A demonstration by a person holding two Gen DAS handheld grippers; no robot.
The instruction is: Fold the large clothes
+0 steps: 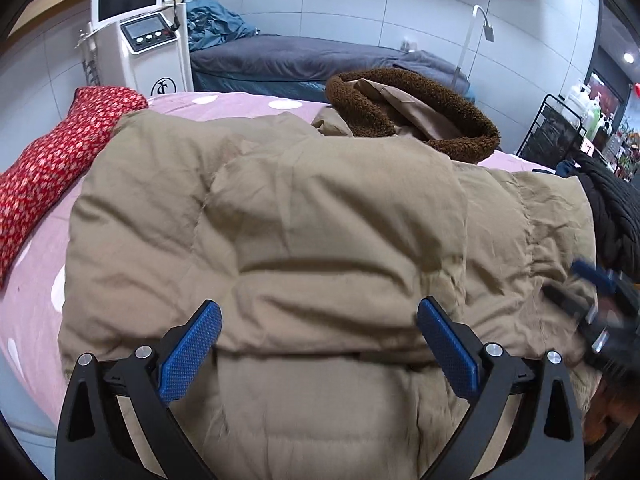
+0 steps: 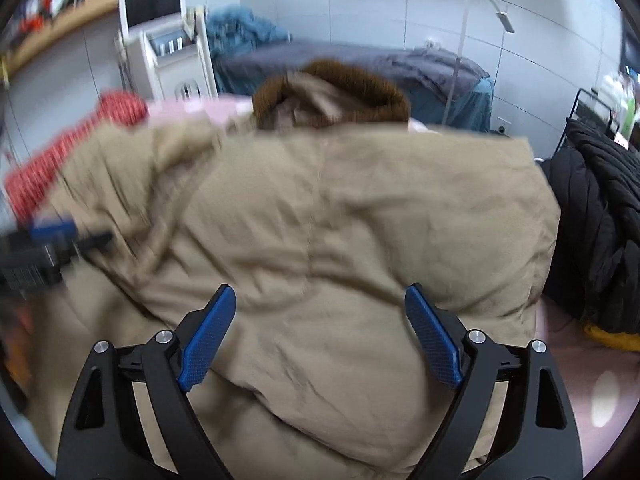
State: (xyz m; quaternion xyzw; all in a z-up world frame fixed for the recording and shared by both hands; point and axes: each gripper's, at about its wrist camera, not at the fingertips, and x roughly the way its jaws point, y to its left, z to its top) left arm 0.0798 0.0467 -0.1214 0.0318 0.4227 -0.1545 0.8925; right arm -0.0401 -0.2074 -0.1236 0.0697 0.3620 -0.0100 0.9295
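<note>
A large tan puffer coat [image 1: 312,224] with a brown fleece-edged hood [image 1: 416,116] lies spread on a pink bed [image 1: 36,280]. It also fills the right wrist view [image 2: 340,232], hood [image 2: 332,92] at the far side. My left gripper [image 1: 320,316] is open and empty, its blue pads hovering over the coat's near part. My right gripper [image 2: 320,300] is open and empty over the coat too. It shows blurred at the right edge of the left wrist view [image 1: 596,300]. The left gripper shows blurred at the left of the right wrist view [image 2: 56,236].
A red patterned garment [image 1: 56,164] lies on the bed's left. A black knit garment [image 1: 616,208] lies at the right. Behind stand a white machine with a screen [image 1: 140,40], a grey-covered bed [image 1: 304,60], a lamp [image 1: 476,28] and a black wire rack [image 1: 556,128].
</note>
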